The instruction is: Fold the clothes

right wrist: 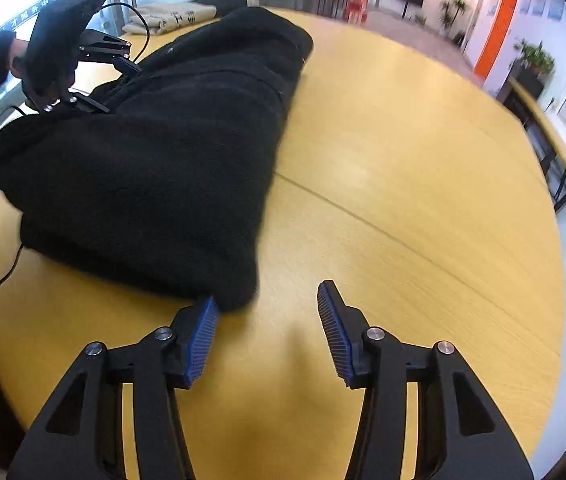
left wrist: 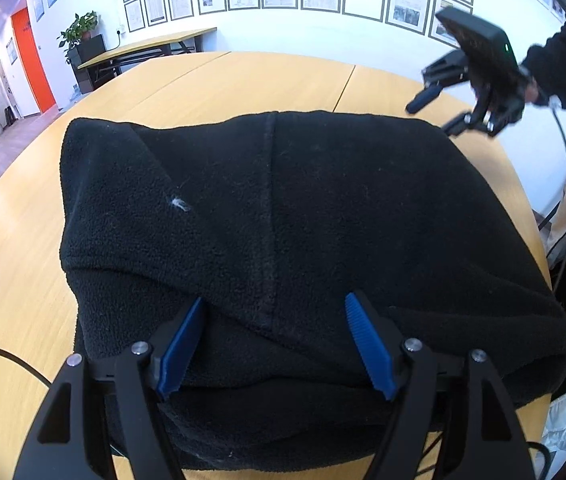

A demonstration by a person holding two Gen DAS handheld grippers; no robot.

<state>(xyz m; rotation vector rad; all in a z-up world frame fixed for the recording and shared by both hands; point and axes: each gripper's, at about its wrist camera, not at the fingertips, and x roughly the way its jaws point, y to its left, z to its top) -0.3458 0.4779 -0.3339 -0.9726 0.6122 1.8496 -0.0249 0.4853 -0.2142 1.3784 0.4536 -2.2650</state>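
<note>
On a round, light wooden surface [left wrist: 23, 248] lies a black fleece garment [left wrist: 283, 208], folded into a thick, roughly rectangular bundle; from the left wrist camera it fills the middle of the view, a seam running down its centre and a small white fleck of lint [left wrist: 179, 204] on its upper left part; the left gripper [left wrist: 275, 344] points down at the near edge of the bundle, its blue-padded jaws spread apart with the fleece between them, the pads not pressing on it; at the upper right the right gripper [left wrist: 439, 114] hangs beyond the garment's far right corner, held by a hand in a dark sleeve [left wrist: 555, 68]; framed papers cover the wall behind.

From the right wrist camera the same garment [right wrist: 155, 152] stretches away along the left side of the surface [right wrist: 403, 200]; the right gripper [right wrist: 267, 320] is above bare wood, jaws released and holding nothing, the left pad just beside the garment's nearest corner; the left gripper [right wrist: 115, 84] sits at the garment's far left edge.
</note>
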